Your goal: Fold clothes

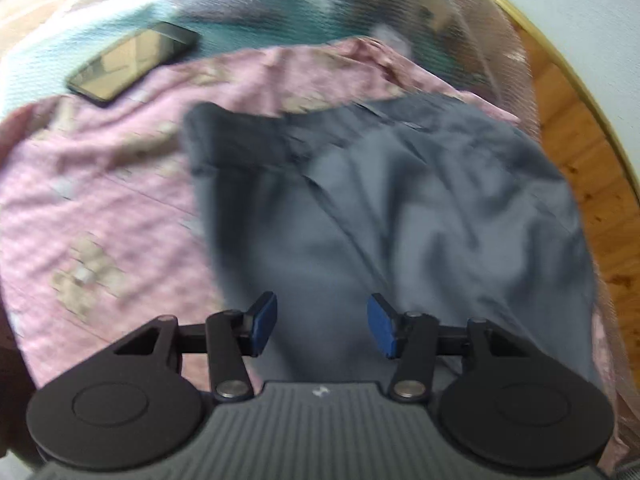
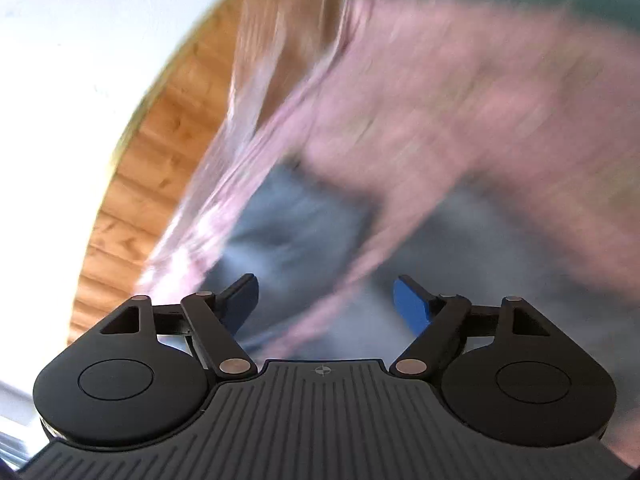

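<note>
Both hand-held grippers, left [image 1: 322, 326] & right [image 2: 325, 306], spread, empty over grey garment [image 1: 400, 208] on bed; likely between folds, re-grip next.

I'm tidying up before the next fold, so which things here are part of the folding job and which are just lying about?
Part of the job:
- grey garment, spread on the bed
- left claw, open, empty
- right claw, open, empty

Just lying about:
- phone, on the pink bedsheet
- teal fabric beyond it
- wooden floor
</note>
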`<state>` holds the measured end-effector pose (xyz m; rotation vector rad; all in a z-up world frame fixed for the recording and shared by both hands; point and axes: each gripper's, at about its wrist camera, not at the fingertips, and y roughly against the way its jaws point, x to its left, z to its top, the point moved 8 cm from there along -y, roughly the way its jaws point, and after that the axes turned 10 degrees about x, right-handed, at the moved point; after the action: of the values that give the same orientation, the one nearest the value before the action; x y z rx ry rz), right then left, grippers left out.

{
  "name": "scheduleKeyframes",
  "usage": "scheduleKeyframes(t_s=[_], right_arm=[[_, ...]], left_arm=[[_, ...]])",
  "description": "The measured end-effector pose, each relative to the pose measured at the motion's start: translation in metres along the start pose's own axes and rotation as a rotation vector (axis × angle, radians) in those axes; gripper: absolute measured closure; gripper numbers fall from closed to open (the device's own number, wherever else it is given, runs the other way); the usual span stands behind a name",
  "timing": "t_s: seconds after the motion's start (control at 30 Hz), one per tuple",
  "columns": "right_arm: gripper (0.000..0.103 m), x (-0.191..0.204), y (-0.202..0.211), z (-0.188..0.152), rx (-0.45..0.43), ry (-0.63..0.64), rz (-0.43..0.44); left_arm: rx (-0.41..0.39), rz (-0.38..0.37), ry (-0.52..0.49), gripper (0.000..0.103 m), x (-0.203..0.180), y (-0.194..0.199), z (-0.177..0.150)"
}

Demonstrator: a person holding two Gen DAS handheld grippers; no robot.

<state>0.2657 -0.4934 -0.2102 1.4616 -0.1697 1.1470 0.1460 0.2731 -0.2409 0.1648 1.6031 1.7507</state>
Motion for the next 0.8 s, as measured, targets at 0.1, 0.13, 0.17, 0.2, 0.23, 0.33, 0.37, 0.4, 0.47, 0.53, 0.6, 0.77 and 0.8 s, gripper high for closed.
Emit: scheduleKeyframes(t_s=[0.1, 0.13, 0.17, 0.2, 0.23, 0.33, 0.37, 0.4, 0.47, 0.53, 0.6, 0.77, 0.8], right_arm=[[0.027, -0.001, -0.055, 0.006, 0.052, -0.098, -0.019], [0.027, -0.004, -0.062, 0.006, 0.041, -0.135, -0.019], [0.025, -0.007, -0.069, 0.006, 0.029, -0.172, -0.019], [0.025, -0.007, -0.072, 0.007, 0.020, -0.198, -0.008], [0.026, -0.007, -0.075, 0.007, 0.012, -0.220, 0.007], [0.094, 0.001, -0.092, 0.013, 0.024, -0.215, 0.041], [0.100, 0.006, -0.098, 0.015, 0.047, -0.191, 0.043], [0.102, 0.018, -0.082, 0.018, 0.022, -0.151, 0.068], [0.103, 0.047, -0.035, 0.022, -0.060, -0.058, 0.132], [0.103, 0.065, 0.023, 0.019, -0.133, 0.015, 0.177], [0.103, 0.051, 0.085, 0.003, -0.174, 0.044, 0.148], [0.103, -0.084, 0.085, -0.033, -0.056, -0.165, -0.129], [0.103, -0.092, 0.083, -0.039, -0.050, -0.186, -0.138]], left_arm=[[0.029, -0.060, -0.047, 0.047, -0.040, -0.007, -0.015], [0.036, -0.078, -0.062, 0.045, -0.053, -0.009, -0.020], [0.044, -0.097, -0.072, 0.044, -0.065, -0.011, -0.024], [0.055, -0.123, -0.073, 0.040, -0.076, -0.015, -0.027], [0.070, -0.147, -0.070, 0.038, -0.086, -0.019, -0.030], [0.112, -0.182, -0.045, 0.038, -0.106, -0.037, -0.031], [0.125, -0.191, -0.036, 0.038, -0.111, -0.042, -0.031], [0.129, -0.198, -0.022, 0.038, -0.114, -0.044, -0.029], [0.127, -0.218, -0.001, 0.037, -0.117, -0.045, -0.022], [0.104, -0.218, 0.011, 0.029, -0.115, -0.043, -0.013], [0.109, -0.206, 0.039, 0.025, -0.110, -0.050, -0.006], [0.204, -0.157, 0.021, 0.024, -0.124, -0.087, -0.003], [0.228, -0.137, -0.013, 0.024, -0.132, -0.095, -0.005]])
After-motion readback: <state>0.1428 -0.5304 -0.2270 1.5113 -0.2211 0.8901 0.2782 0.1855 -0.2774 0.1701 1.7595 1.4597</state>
